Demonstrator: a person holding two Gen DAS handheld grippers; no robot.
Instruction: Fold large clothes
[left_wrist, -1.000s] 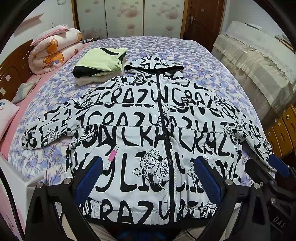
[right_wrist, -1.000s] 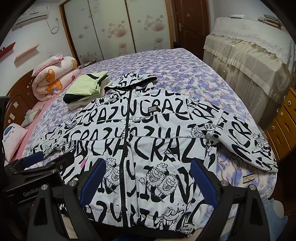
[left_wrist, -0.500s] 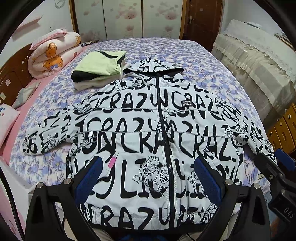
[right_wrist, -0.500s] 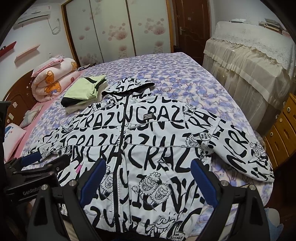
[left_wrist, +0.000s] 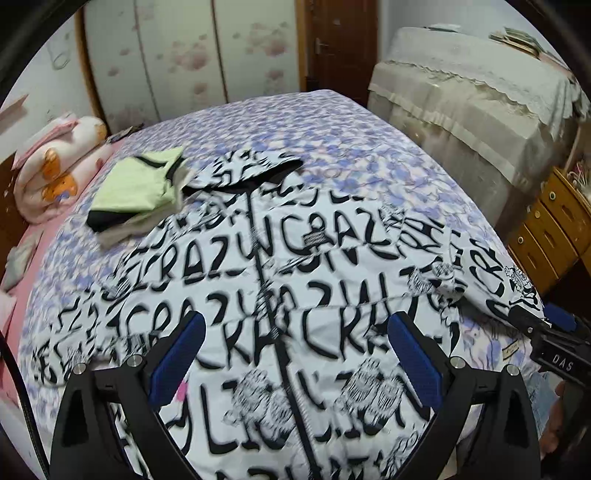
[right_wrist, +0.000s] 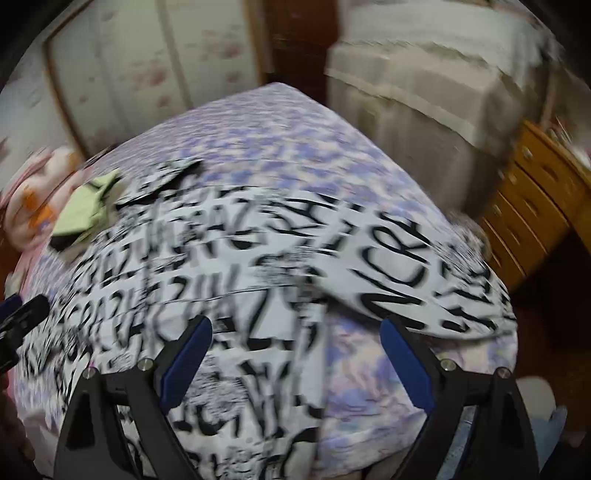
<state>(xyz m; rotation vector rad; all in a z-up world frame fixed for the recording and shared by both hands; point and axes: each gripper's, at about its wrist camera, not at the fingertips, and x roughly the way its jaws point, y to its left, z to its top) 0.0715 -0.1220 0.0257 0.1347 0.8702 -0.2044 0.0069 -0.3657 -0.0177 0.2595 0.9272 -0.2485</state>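
Your left gripper (left_wrist: 291, 360) hangs above the lower front of the jacket (left_wrist: 303, 295), its blue-padded fingers (left_wrist: 177, 354) spread wide apart with nothing between them. Your right gripper (right_wrist: 295, 363) is likewise wide apart and empty, poised over the jacket's right edge where the white fabric meets bare bedspread.

The jacket, white with bold black lettering and cartoon figures, lies flat and face up on the bed (left_wrist: 369, 147), zipped along a dark centre line. Its hood (left_wrist: 251, 168) points toward the far end of the bed. Its sleeve (right_wrist: 417, 273) on your right side lies angled out toward the bed's corner, close to the edge. The other sleeve (left_wrist: 66, 354) stretches out to your left across the purple floral bedspread. A small pink tag (left_wrist: 181, 391) shows on the fabric just beside the left gripper's left finger.

A stack of folded clothes (left_wrist: 136, 192), pale green on top with dark trim, sits next to the hood, touching the jacket's shoulder area. A rolled pink quilt (left_wrist: 55, 166) with an orange print lies at the head of the bed. Beyond the bed stand a wardrobe (left_wrist: 184, 55) with floral panels, a lace-covered piece of furniture (left_wrist: 461, 110), and wooden drawers (left_wrist: 554, 229).

The right wrist view is heavily blurred, so fine detail there is unclear.
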